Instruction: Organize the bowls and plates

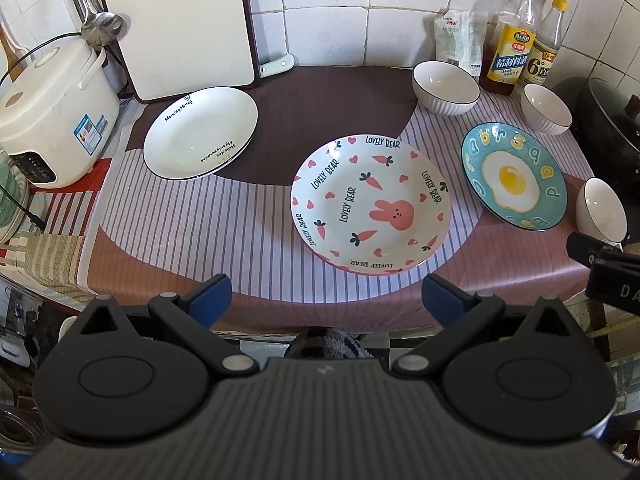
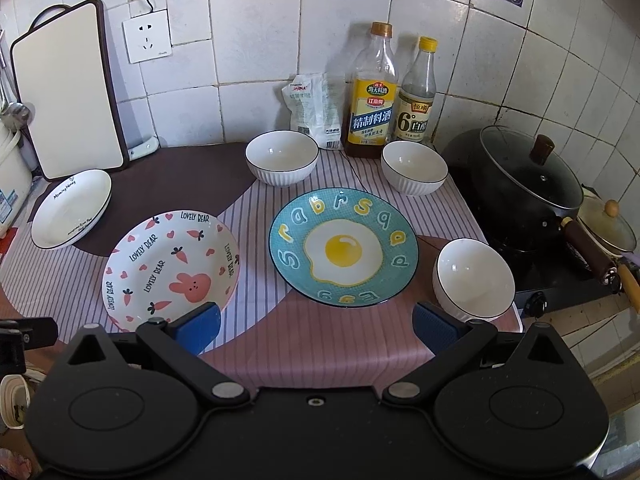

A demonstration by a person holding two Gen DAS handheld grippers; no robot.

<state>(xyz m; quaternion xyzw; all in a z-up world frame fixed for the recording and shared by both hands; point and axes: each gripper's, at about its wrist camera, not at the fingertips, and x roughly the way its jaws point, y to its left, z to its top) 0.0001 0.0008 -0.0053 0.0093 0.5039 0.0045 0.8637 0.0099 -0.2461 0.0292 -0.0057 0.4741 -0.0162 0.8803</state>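
Nothing grabbed yet: the left gripper (image 1: 326, 294) and right gripper (image 2: 316, 326) both hang over the near edge, jaws wide apart and empty. Closest are the bunny plate (image 1: 370, 204) and egg plate (image 2: 343, 246). Next job is probably stacking those. Farther back sit three white bowls (image 2: 282, 156), the white plate (image 1: 200, 132), bottles (image 2: 370, 92) and a black pot (image 2: 528, 176) crowding the right side.

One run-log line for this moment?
left claw: open, empty | right claw: open, empty | plates, bowls: untouched on tablecloth

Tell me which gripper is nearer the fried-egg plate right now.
Right. The right gripper hovers open just in front of the fried-egg plate. The left gripper, also open, sits in front of the bunny plate, with the egg plate off to its right.
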